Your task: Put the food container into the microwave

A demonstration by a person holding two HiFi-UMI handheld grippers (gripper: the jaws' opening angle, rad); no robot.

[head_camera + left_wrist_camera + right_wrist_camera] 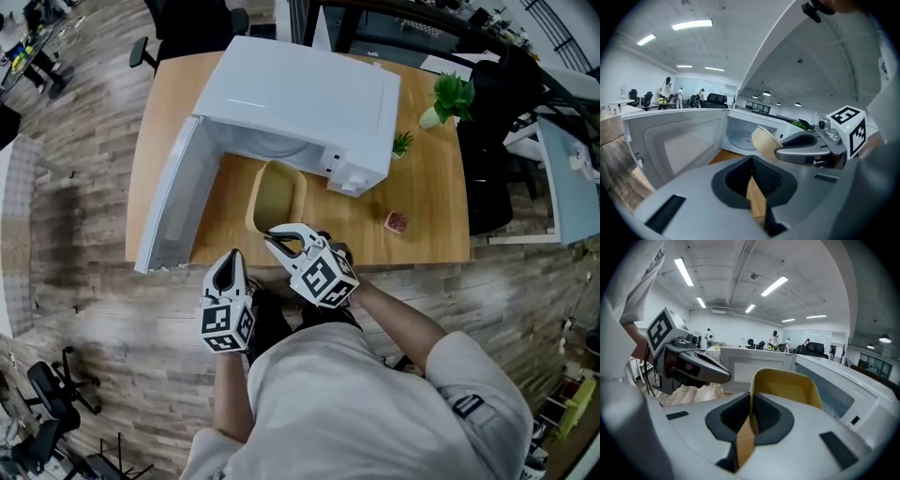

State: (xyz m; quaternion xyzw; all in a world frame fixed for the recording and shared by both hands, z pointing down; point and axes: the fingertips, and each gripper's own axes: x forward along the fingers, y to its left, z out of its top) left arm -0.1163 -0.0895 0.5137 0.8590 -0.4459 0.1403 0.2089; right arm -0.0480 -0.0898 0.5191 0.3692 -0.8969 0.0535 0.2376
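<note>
The right tool [279,238] is clamped on the near rim of the yellow container [277,195]. The container lies between the near edge of the surface [427,211] and the open front of the microwave [300,103]. Whether its base rests on the wood or hangs above it cannot be told.

The door [173,192] is swung out along the left edge, almost to the near-left corner. Bare wood runs right of the container to a small reddish thing [397,221].

The left tool [228,267] is closed with nothing in it, at the near edge just left of the right tool.

From above the oven's inside is hidden; the left gripper view shows part of it.
</note>
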